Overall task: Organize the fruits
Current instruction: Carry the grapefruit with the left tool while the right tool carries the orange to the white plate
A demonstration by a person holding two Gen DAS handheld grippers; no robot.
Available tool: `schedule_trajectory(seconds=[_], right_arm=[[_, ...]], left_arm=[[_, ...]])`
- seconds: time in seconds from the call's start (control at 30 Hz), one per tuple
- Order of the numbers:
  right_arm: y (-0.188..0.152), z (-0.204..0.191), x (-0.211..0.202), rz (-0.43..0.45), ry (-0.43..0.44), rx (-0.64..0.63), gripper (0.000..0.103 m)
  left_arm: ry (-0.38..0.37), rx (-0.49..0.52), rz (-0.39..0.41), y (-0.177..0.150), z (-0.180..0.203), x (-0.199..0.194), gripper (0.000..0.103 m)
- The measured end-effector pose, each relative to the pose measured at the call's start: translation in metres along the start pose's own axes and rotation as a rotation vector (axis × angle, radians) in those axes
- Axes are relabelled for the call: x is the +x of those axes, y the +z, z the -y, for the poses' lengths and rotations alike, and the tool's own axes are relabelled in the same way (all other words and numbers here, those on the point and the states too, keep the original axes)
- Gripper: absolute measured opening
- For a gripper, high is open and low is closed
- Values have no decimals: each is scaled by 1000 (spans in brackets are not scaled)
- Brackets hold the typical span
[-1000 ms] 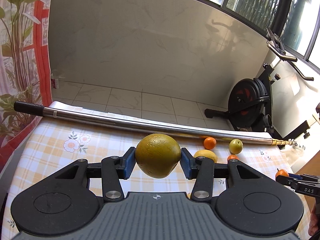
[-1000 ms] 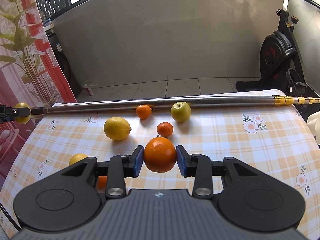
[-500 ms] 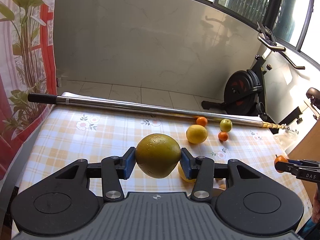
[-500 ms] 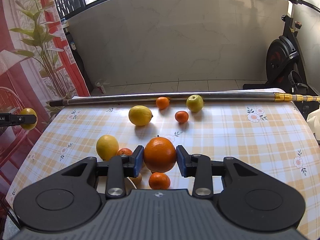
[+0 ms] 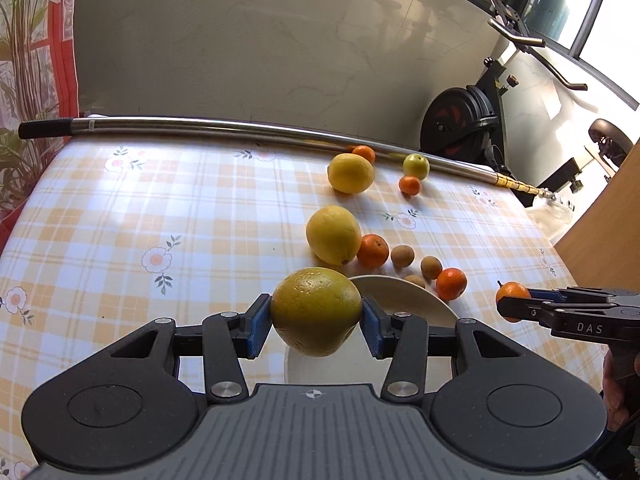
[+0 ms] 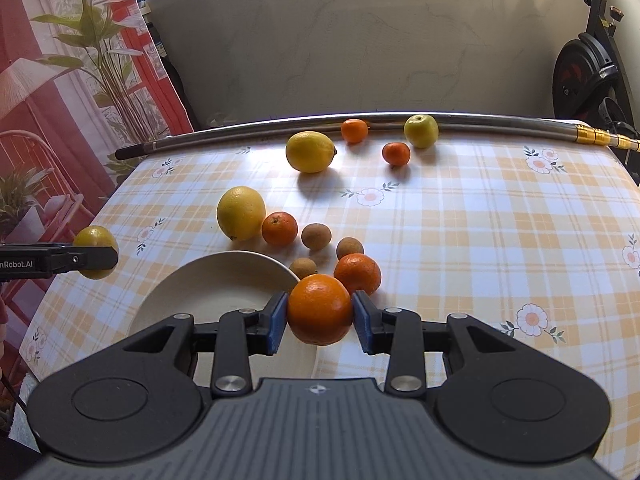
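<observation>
Both our grippers have come down toward the table since a second ago, and a white plate that was out of sight then now lies just under them. Our left gripper is clamped on a yellow-green citrus, held in the air over the plate's near-left part. Our right gripper is clamped on an orange, above the plate's right rim.

From the right wrist we see most of the plate; from the left wrist the citrus hides all but a rim arc. Just beyond the plate lie a tangerine and three small brown fruits, then a big lemon touching a second tangerine. Farther off sit another lemon, two small oranges and a green apple, near a metal pole along the far edge of the checked tablecloth.

Only the left wrist shows the exercise bike whole and a hand on the right gripper.
</observation>
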State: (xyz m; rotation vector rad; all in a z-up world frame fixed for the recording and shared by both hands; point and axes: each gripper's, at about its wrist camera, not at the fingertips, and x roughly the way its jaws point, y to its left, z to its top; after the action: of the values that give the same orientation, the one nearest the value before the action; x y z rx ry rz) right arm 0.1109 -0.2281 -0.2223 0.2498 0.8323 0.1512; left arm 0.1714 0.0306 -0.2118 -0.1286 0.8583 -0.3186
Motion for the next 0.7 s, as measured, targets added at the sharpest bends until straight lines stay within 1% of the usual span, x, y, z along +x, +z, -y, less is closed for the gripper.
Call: schedule_trajectory(seconds=[0.13,0.33,0.7], right_arm=[[-10,-7,7,-14,11,-12,38],[-24,-15,18,-39,37,-1,38],[-33,-22,29,-63,41,-30,38]], left_arm=[[-14,20,-41,-15,5,11,50],[-21,60,-76,-35,11,23,50],[-28,83,-109,-49,21,39,50]])
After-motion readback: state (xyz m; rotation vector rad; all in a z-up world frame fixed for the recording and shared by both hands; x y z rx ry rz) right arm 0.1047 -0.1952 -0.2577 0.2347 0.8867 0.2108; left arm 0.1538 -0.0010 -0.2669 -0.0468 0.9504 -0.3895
